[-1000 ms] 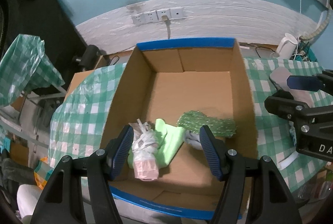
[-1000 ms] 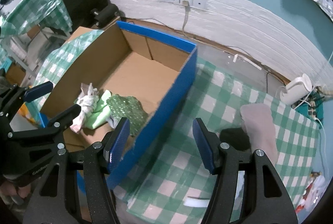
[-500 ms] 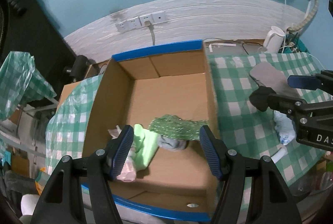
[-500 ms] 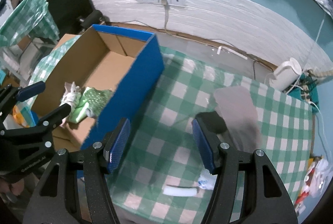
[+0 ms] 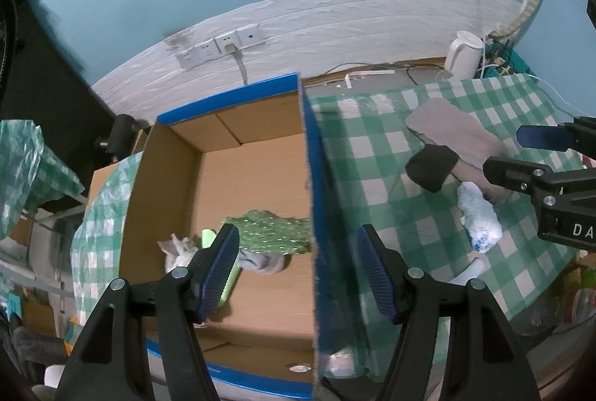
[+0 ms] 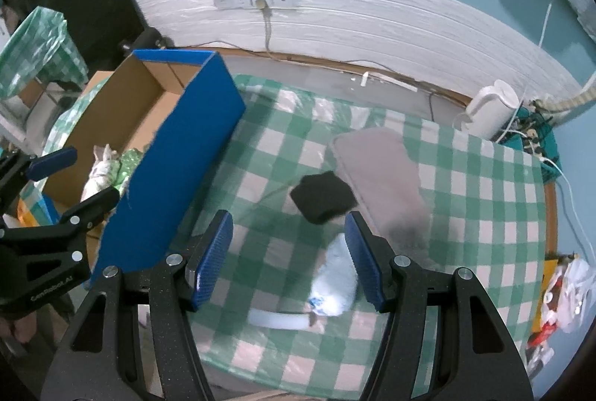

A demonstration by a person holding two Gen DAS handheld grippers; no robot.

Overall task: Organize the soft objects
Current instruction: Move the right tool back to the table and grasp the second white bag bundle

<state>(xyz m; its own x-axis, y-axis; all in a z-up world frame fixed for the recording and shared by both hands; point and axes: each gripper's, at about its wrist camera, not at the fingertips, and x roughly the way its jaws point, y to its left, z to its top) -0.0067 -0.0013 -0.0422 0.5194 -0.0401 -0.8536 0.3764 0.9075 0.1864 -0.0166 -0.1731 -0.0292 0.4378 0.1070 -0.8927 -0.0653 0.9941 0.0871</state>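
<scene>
Soft items still lay on the checked tablecloth (image 6: 465, 177) to the right of the blue cardboard box (image 6: 178, 155): a black folded cloth (image 6: 322, 198) near the cloth's middle, touching a grey pad (image 6: 383, 170), and a pale blue crumpled bundle (image 6: 335, 276) toward the near edge. Each looked light and limp, best pinched across its bulk. The right gripper (image 6: 288, 261) hung open and empty above them; the left gripper (image 5: 298, 270), likewise open, straddled the box's right wall.
</scene>
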